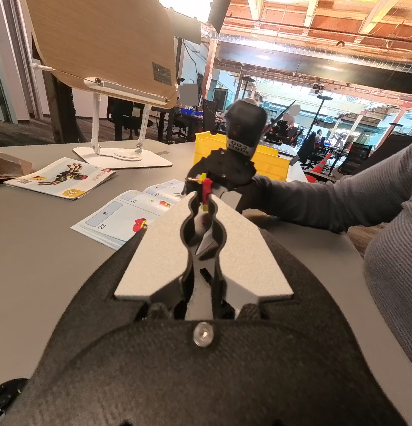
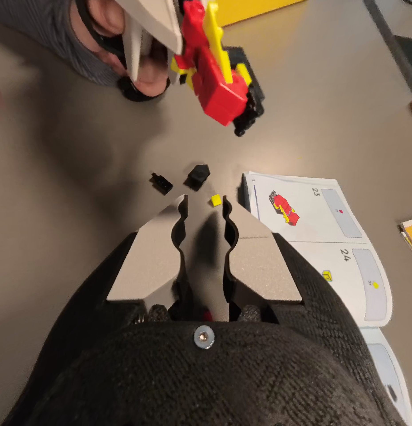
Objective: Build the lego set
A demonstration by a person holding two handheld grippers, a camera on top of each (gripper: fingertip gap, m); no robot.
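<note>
My left gripper (image 1: 204, 196) is shut on a red, yellow and black lego assembly (image 1: 206, 190) and holds it above the grey table (image 1: 38, 242). The right wrist view shows that assembly (image 2: 214, 76) hanging from the left gripper's fingers (image 2: 158, 20) at the top. My right gripper (image 2: 205, 199) is open and empty, pointing down at the table. A small yellow tile (image 2: 215, 199) lies on the table just past its tips, near the right finger. Two loose black pieces (image 2: 161, 183) (image 2: 198, 176) lie a little farther on. The right gripper's black body (image 1: 225, 166) faces the left one.
An open instruction booklet (image 2: 315, 242) lies right of the right gripper and also shows in the left wrist view (image 1: 131, 212). A second booklet (image 1: 62, 177), a wooden book stand (image 1: 103, 46) and a yellow bin (image 1: 269, 161) stand farther back. A grey sleeve (image 1: 315, 200) reaches in from the right. The grippers' ends are close to 10 cm from one another.
</note>
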